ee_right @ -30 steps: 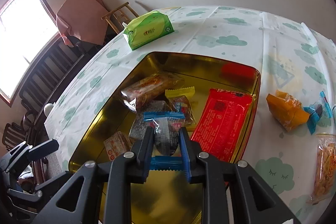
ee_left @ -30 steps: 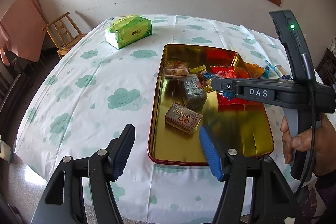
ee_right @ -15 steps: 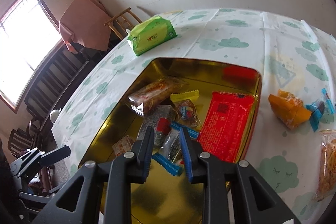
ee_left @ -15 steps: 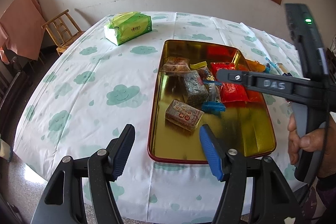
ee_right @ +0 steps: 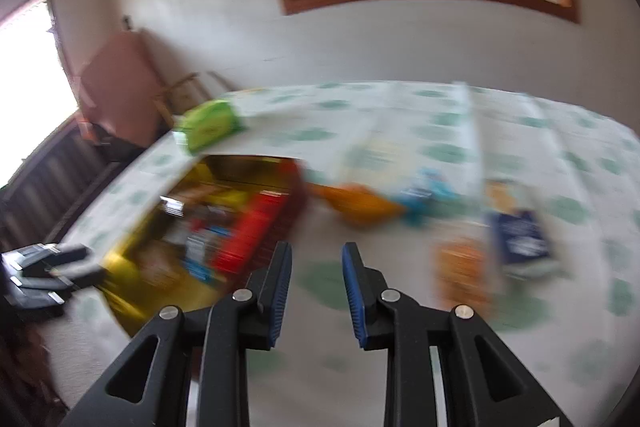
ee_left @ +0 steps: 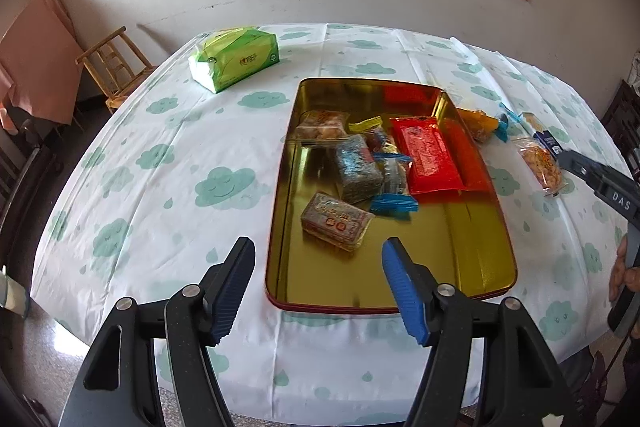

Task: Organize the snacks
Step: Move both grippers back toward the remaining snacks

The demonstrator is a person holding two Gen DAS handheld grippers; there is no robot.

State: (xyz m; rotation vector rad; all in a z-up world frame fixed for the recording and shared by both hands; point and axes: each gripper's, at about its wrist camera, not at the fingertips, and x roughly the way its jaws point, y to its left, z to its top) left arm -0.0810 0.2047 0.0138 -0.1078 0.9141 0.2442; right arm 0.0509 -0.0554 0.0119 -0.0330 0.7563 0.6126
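1. The snacks are being put into the gold tin (ee_left: 452,251) on the counter (ee_left: 160,155). Some are lying in it already, like the red pack (ee_left: 428,155).
2. Four snacks are waiting on the counter to the right of the tin: an orange pack (ee_right: 360,203), a blue sweet (ee_right: 420,199), a dark blue pack (ee_right: 520,235) and a clear bag of crisps (ee_right: 460,267).
3. The right tool (ee_right: 317,249) is hanging over the counter beside the tin. Its jaws are almost together and are holding nothing. This view is blurry.
4. I think its job now is picking up the next loose snack. The orange pack is lying nearest the tin, so it looks like a good one to take.
5. The jaws need opening wide first, then coming down with one on each side of the pack.
6. Squeezing softly is best, because the crisps could be breaking inside.
7. The left tool (ee_left: 317,245) is waiting over the near end of the tin. Its jaws are opening a little, with nothing between them.
8. It should be staying out of the right tool's way.
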